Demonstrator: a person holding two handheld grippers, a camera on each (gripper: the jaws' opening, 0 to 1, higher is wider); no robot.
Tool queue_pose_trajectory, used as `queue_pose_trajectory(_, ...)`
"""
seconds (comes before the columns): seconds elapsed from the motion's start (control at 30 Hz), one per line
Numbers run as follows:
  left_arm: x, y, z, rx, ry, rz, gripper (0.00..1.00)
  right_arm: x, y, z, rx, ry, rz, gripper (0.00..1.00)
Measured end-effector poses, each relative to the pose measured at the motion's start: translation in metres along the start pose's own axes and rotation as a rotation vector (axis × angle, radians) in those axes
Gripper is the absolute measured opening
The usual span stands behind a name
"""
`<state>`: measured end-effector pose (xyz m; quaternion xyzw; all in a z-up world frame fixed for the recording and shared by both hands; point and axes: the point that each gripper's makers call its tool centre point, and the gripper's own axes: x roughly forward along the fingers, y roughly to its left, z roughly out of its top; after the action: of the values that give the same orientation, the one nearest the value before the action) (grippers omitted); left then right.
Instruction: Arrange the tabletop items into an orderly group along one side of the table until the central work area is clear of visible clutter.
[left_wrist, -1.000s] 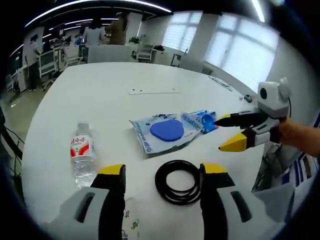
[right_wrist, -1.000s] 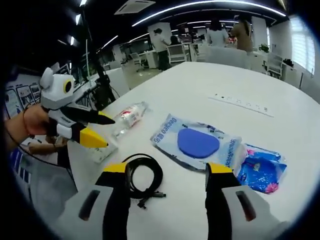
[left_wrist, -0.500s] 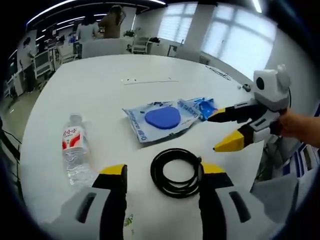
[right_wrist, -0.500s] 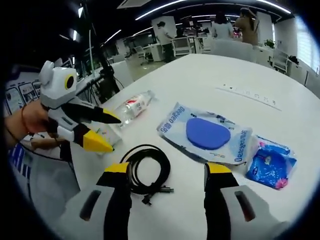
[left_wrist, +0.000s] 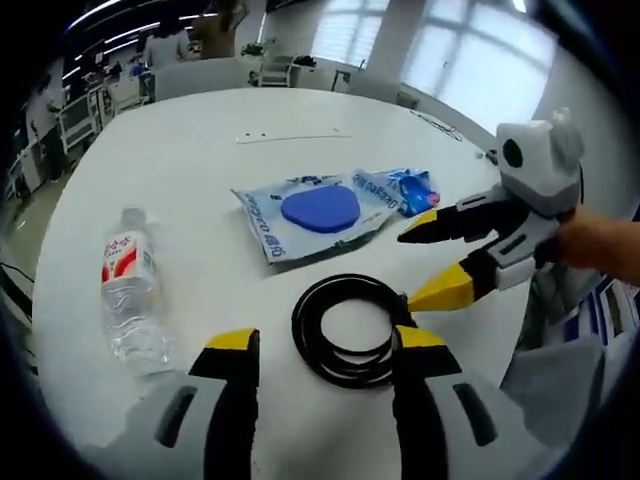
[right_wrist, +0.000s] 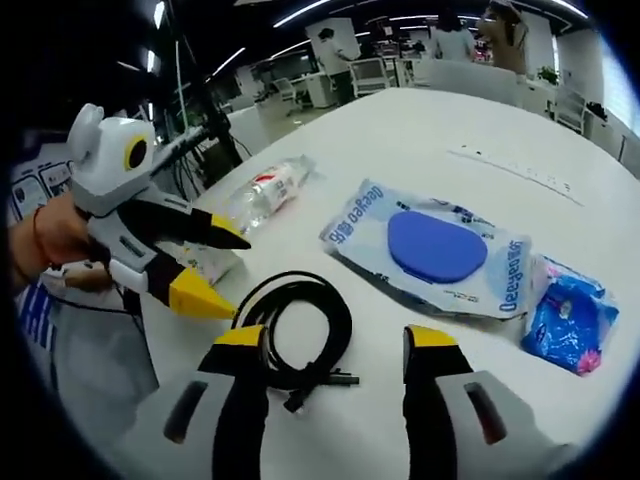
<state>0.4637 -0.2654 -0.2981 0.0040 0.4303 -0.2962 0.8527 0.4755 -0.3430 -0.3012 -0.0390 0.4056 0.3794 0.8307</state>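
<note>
A coiled black cable (left_wrist: 345, 330) lies on the white table (left_wrist: 200, 150), right in front of my open left gripper (left_wrist: 325, 340). My right gripper (left_wrist: 408, 268) comes in from the right, open, its yellow tip at the coil's edge. Beyond the coil lie a wipes pack with a blue lid (left_wrist: 315, 215) and a small blue packet (left_wrist: 410, 188). A clear water bottle (left_wrist: 125, 290) lies at the left. In the right gripper view the cable (right_wrist: 300, 330) sits before my open right gripper (right_wrist: 335, 340), with the left gripper (right_wrist: 238, 275) open beside it, the wipes pack (right_wrist: 435, 250), the blue packet (right_wrist: 570, 310) and the bottle (right_wrist: 270, 190).
A small pale packet (right_wrist: 205, 262) lies under the left gripper near the table's edge. A thin strip (left_wrist: 290, 137) lies farther across the table. Bare tabletop (right_wrist: 420, 130) stretches beyond the items. Chairs and people stand in the office behind.
Both grippers have moved closer to the black cable from either side, and both views have come down nearer to the table. The items lie where they were.
</note>
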Motion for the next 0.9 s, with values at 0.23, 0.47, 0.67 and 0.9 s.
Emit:
queue_pose_trajectory(0.23,0.013,-0.001,-0.007,-0.019,0.044,-0.001,0.45,0.014,0.0,-0.006,-0.002,0.026,0.013,0.47)
queue_pose_trajectory(0.47,0.02,0.003,-0.011,-0.04,0.073,0.007,0.42,0.023,0.001,-0.01,0.0,0.048,0.026,0.42)
queue_pose_trajectory(0.67,0.026,0.005,-0.019,-0.034,0.116,0.02,0.36,0.029,0.0,-0.014,0.002,0.065,0.025,0.37)
queue_pose_trajectory(0.9,0.031,0.005,-0.026,-0.036,0.151,0.027,0.29,0.033,0.001,-0.019,0.006,0.085,0.021,0.21)
